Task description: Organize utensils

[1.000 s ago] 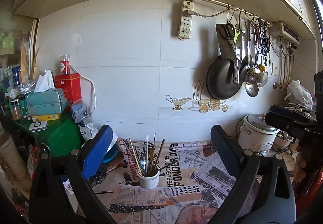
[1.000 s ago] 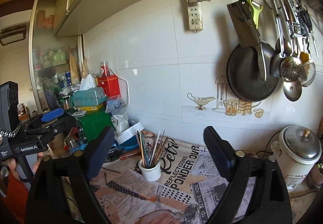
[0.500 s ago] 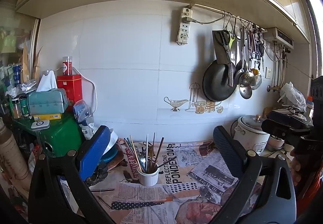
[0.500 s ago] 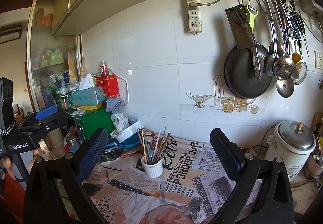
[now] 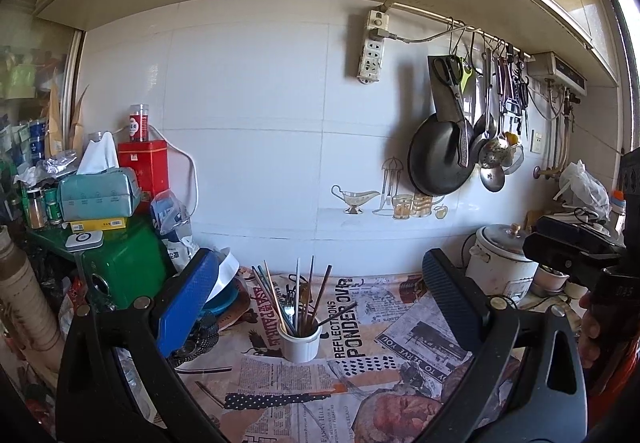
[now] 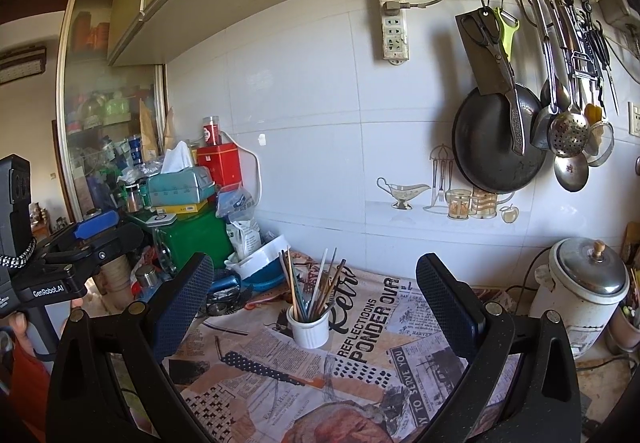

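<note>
A white cup [image 5: 299, 344] full of chopsticks and utensils [image 5: 298, 297] stands on the newspaper-print cloth [image 5: 360, 375]; it also shows in the right wrist view [image 6: 308, 330]. My left gripper [image 5: 320, 307] is open and empty, held back from the cup and framing it. My right gripper [image 6: 316, 303] is open and empty, also back from the cup. More utensils [image 6: 568, 123], a pan [image 6: 496, 147] and a cleaver [image 6: 486, 51] hang from a wall rail.
A rice cooker [image 6: 580, 291] stands at the right. At the left are a green box [image 5: 120, 263], tissue box [image 5: 98, 193], red tin [image 5: 144, 167], stacked bowls [image 6: 260, 263] and other clutter. A power strip [image 5: 372, 47] hangs on the tiled wall.
Both grippers have drawn back and risen a little, so the cup and wall look smaller and more counter shows. Both stay open and empty.
</note>
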### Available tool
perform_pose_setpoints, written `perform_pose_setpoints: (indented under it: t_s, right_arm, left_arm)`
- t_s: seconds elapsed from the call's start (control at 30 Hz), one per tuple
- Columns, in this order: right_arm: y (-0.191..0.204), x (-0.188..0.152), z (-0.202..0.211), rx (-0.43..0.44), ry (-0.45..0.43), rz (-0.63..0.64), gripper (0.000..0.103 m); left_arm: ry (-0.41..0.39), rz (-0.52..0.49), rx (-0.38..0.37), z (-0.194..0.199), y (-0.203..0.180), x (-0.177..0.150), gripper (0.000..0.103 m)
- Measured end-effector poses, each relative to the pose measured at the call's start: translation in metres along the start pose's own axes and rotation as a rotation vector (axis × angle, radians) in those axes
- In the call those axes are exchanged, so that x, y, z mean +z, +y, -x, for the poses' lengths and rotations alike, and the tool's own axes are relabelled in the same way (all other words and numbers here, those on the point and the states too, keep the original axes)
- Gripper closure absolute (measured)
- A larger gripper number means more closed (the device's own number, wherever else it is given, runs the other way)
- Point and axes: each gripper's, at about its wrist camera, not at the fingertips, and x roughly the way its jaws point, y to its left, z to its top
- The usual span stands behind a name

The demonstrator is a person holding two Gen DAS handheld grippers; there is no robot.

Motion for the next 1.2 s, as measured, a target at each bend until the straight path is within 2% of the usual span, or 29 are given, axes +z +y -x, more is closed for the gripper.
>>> perform_pose_setpoints:
  t_s: [0.4,1.2]
  right_arm:
    - [0.008,0.002,0.000,0.007,-0.002,0.004,0.002]
    - [0.015,-0.001,-0.002,-0.021,-0.019,-0.021,0.002]
  left_arm:
    - [-0.008,0.002,-0.001,-0.002,0.001,0.001,0.001]
    - [0.000,-0.011,-0.066,-0.005,0.004,0.003,0.001]
